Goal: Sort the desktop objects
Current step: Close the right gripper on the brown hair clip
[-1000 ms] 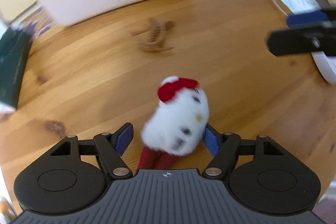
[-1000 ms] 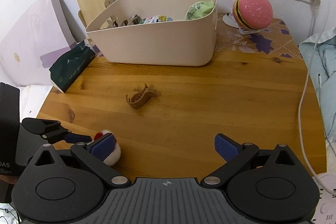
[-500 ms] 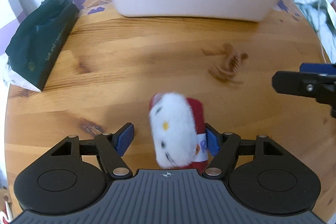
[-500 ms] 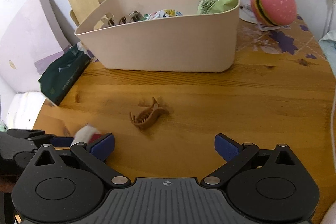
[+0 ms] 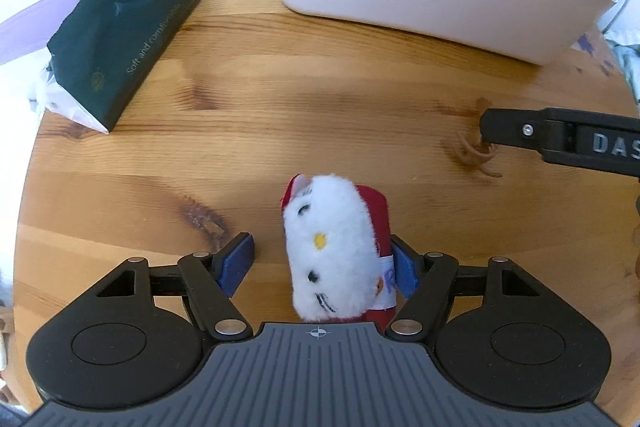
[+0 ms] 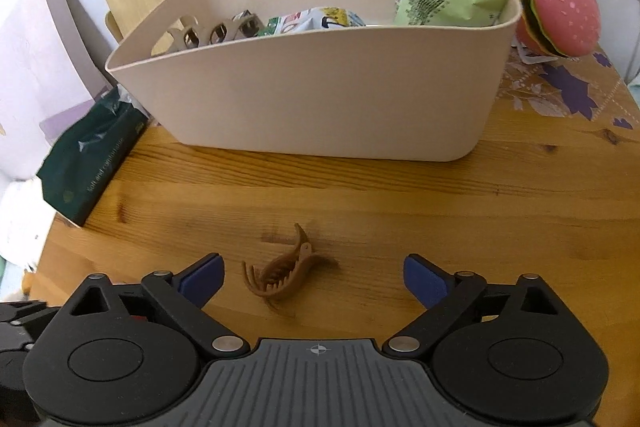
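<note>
The small brown plastic claw hair clip (image 6: 285, 277) lies on the round wooden tabletop (image 6: 460, 211), teeth toward the camera, between the blue pads of the right tongs (image 6: 314, 277), which touch it on neither side. These tongs are spread wide and their jaws are closing, with the clip nearer the left pad.

The fluffy white cat plush toy with a red body (image 5: 334, 247) sits between the pads of the left tongs (image 5: 322, 263). Its red side rests against the right pad, while a clear gap separates it from the left pad, so these tongs are released and not clamped on it. In the left wrist view one black finger of the right tongs reaches in from the right and covers part of the clip.

Behind the clip stands the large cream plastic bin (image 6: 320, 107), its wall bare and unblocked from the front. Inside it show a green snack packet (image 6: 452, 1), a printed packet and pale ring-shaped pieces. A dark green tissue pack (image 5: 120, 39) lies at the tabletop's left edge, and a pink hamburger-shaped plush (image 6: 560, 11) sits behind the bin's right corner.
</note>
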Motion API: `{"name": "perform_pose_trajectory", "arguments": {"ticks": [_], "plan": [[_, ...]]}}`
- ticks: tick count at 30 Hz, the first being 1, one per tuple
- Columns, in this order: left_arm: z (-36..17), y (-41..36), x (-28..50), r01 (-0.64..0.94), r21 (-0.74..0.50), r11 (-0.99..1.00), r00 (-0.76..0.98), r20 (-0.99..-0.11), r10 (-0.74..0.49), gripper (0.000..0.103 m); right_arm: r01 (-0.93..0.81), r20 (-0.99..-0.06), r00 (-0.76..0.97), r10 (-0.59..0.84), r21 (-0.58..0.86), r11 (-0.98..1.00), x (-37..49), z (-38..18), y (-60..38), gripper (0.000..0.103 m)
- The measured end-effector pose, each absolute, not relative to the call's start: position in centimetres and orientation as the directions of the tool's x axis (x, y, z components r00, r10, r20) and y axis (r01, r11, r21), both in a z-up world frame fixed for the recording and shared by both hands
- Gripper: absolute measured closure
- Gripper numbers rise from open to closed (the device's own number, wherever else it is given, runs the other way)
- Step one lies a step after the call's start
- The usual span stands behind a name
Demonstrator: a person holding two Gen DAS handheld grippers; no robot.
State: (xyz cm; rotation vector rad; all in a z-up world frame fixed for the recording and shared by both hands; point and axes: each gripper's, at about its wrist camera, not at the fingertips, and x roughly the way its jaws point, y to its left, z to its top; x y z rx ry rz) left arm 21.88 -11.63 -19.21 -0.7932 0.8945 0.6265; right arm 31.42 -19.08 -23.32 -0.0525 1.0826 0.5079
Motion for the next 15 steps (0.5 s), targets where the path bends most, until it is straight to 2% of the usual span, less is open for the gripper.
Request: {"name": "perform_pose_trajectory", "arguments": {"ticks": [6, 8, 12, 15], "plan": [[-19.2, -11.3, 22.0, -0.778, -0.301, 0.552, 0.459, -0.872, 0.171, 0.031, -0.42, -0.869, 0.358, 0.342, 0.177, 0.89, 32.1, -24.3, -18.0, 0.012], [-19.2, -11.3, 22.0, -0.777, -0.299, 0.554, 0.46, -0.871, 0.174, 0.031, -0.416, -0.876, 0.348, 0.334, 0.175, 0.892, 32.4, -24.6, -17.7, 0.018], [-19.2, -11.3, 22.0, -0.779, -0.3, 0.55, 0.463, -0.867, 0.182, 0.031, -0.429, -0.884, 0.365, 0.292, 0.119, 0.896, 32.2, -24.9, -16.7, 0.019], [-19.1, -11.5, 22.0, -0.779, -0.302, 0.55, 0.47, -0.862, 0.192, 0.033, -0.455, -0.891, 0.372, 0.261, 0.07, 0.888, 31.9, -24.9, -16.1, 0.029]]}}
